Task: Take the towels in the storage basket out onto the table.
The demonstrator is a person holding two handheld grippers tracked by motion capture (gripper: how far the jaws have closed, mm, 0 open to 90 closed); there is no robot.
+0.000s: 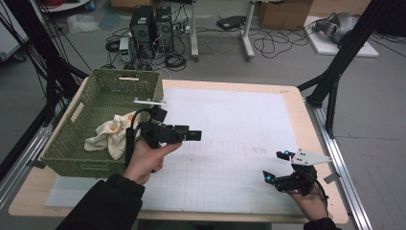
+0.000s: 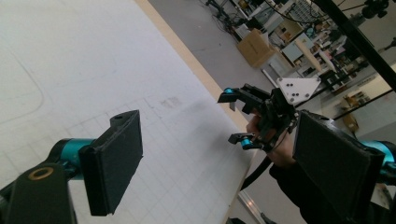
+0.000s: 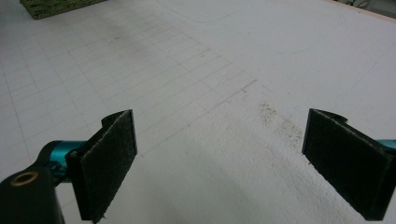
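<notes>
My left gripper (image 1: pixel 193 135) hangs over the white grid mat (image 1: pixel 234 120), just right of the green basket (image 1: pixel 95 165), and points to the right. Its jaws stand open with nothing between them (image 2: pixel 218 140). A crumpled cream cloth with orange marks (image 1: pixel 111 135) lies inside the basket. My right gripper (image 1: pixel 276 165) sits low near the table's front right corner. It is open and empty (image 3: pixel 219 154), with bare mat ahead of it. The left gripper view also shows the right gripper (image 2: pixel 231 116) farther off, open.
The wooden table edge (image 1: pixel 313 143) borders the mat on the right. Black stand legs (image 1: pixel 335 72) rise past the right side and more at the far left. Computer towers (image 1: pixel 152 28) and cables lie on the floor beyond the table.
</notes>
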